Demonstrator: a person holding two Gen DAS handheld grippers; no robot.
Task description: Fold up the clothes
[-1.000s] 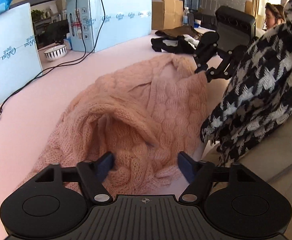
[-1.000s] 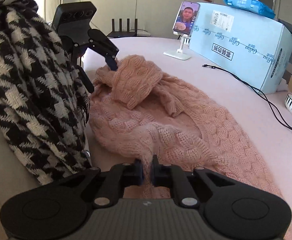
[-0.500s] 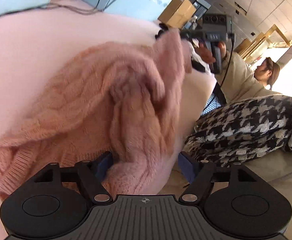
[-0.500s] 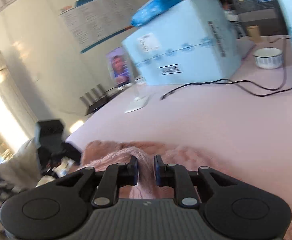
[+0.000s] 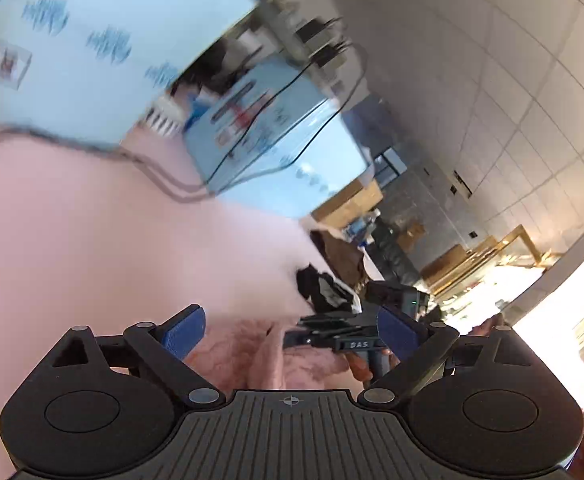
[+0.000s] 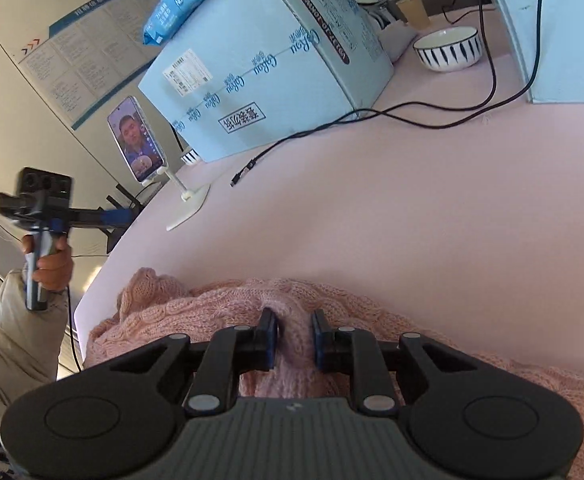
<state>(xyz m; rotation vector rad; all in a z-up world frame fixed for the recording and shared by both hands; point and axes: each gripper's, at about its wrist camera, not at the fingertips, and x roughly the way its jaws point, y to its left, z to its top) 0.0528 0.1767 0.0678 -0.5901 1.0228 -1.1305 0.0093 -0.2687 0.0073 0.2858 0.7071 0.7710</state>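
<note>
A pink cable-knit sweater (image 6: 220, 312) lies bunched at the near edge of the pink table (image 6: 412, 208). My right gripper (image 6: 294, 332) is shut on a fold of the sweater. My left gripper (image 5: 290, 330) is open and empty, raised above the table; in the right wrist view it shows at far left (image 6: 108, 216), held in a hand, away from the sweater. In the blurred left wrist view a strip of the sweater (image 5: 244, 356) shows between my fingers, with the right gripper (image 5: 332, 336) beyond it.
Light blue cartons (image 6: 260, 64) stand along the back of the table. A phone on a white stand (image 6: 136, 144), a striped bowl (image 6: 448, 48) and black cables (image 6: 372, 116) lie near them. Dark clothes (image 5: 328, 284) lie at the far table edge.
My left gripper let the sweater go, rose and swung away, its view tilting to the ceiling. My right gripper, still shut on the sweater, moved with it along the table's near edge.
</note>
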